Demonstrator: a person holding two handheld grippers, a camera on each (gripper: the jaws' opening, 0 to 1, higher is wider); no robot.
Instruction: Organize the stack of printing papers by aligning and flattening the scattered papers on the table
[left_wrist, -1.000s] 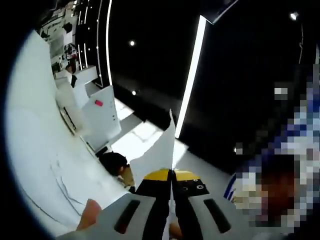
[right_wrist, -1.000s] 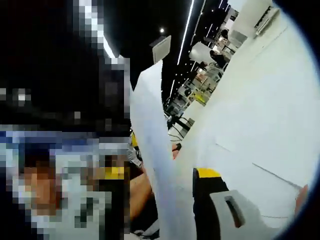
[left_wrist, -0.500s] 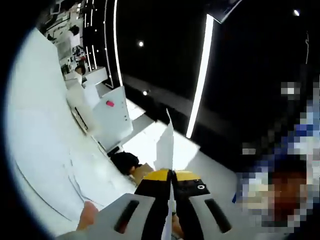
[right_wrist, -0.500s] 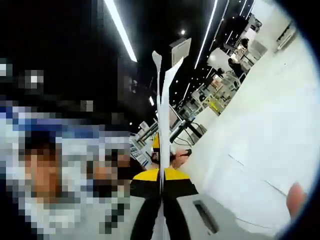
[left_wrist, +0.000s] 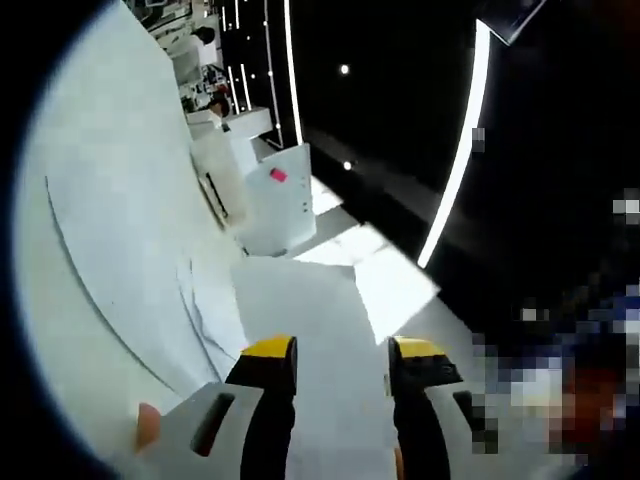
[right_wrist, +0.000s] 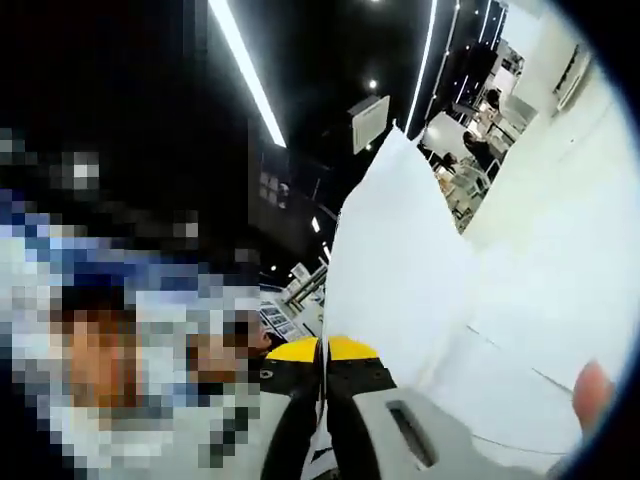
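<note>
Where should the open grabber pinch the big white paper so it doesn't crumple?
Probably the sheet's near edge, coming in flat along the table. It lies between the open left gripper's jaws, and a thin, floppy sheet offers only an edge to pinch. The right gripper is already shut on a paper by its edge.

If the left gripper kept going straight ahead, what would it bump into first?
Probably paper. The left gripper has its jaws open, and a white sheet lies between and just beyond them on the table. How far off it is can't be judged.
</note>
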